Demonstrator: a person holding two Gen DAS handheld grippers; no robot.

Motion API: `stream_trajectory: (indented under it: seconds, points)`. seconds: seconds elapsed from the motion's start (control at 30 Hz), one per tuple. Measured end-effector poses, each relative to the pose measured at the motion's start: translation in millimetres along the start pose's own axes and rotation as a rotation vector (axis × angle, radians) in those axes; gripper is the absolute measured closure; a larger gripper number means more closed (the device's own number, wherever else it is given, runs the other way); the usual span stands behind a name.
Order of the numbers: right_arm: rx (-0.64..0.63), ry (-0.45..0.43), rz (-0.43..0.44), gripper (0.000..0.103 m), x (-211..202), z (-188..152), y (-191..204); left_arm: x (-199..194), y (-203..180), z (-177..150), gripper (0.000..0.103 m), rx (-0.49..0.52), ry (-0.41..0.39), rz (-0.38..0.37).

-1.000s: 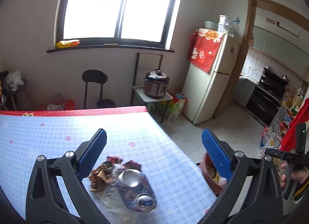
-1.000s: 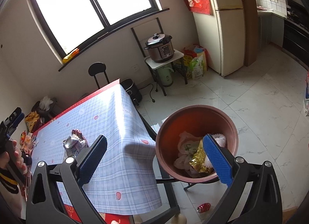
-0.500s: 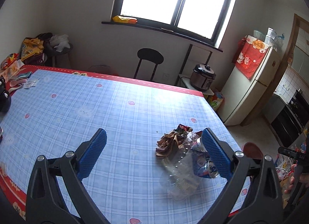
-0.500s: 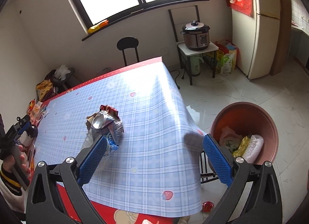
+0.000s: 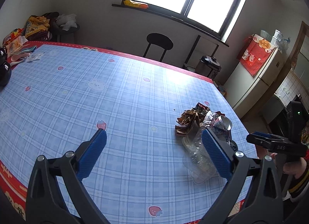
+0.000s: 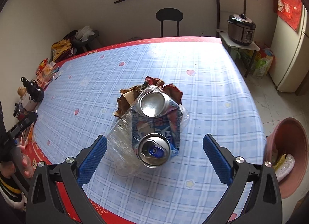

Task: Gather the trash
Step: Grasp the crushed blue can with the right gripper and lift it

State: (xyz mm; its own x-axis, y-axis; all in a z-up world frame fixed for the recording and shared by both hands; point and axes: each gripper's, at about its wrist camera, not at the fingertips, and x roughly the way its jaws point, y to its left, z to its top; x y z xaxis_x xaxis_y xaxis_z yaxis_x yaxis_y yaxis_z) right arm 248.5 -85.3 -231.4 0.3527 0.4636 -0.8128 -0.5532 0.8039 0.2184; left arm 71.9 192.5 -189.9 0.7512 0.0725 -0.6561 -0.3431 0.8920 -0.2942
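- Crushed aluminium can [image 6: 153,127] lies mid-frame in our right wrist view, on clear crumpled plastic [image 6: 123,146], touching brown wrappers [image 6: 129,96] behind it.
- We see the right gripper [image 6: 154,154] spread wide, empty, fingers either side of the can.
- Our left gripper [image 5: 154,152] is also released, empty, over the blue checked tablecloth [image 5: 96,98]; pile at its right finger.
- Brown bin [image 6: 289,146] sits at right edge, off the table.

A black stool [image 5: 159,40] stands past the table [image 5: 81,96], a cooker [image 6: 241,29] near the fridge [image 5: 256,77].
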Motion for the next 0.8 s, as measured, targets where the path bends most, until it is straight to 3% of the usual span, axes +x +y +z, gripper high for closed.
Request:
stream_trajectory:
  seconds: [0.4, 0.7, 0.8]
  points:
    - [0.071, 0.097, -0.084, 0.005, 81, 14, 3, 4, 41, -6, 0.006, -0.036, 0.028, 0.024]
    - [0.131, 0.113, -0.063, 0.005, 85, 10, -11, 13, 41, -3, 0.006, -0.02, 0.043, 0.004]
    - [0.136, 0.112, -0.055, 0.011, 83, 3, -13, 17, 32, -2, 0.006, -0.003, 0.048, -0.012]
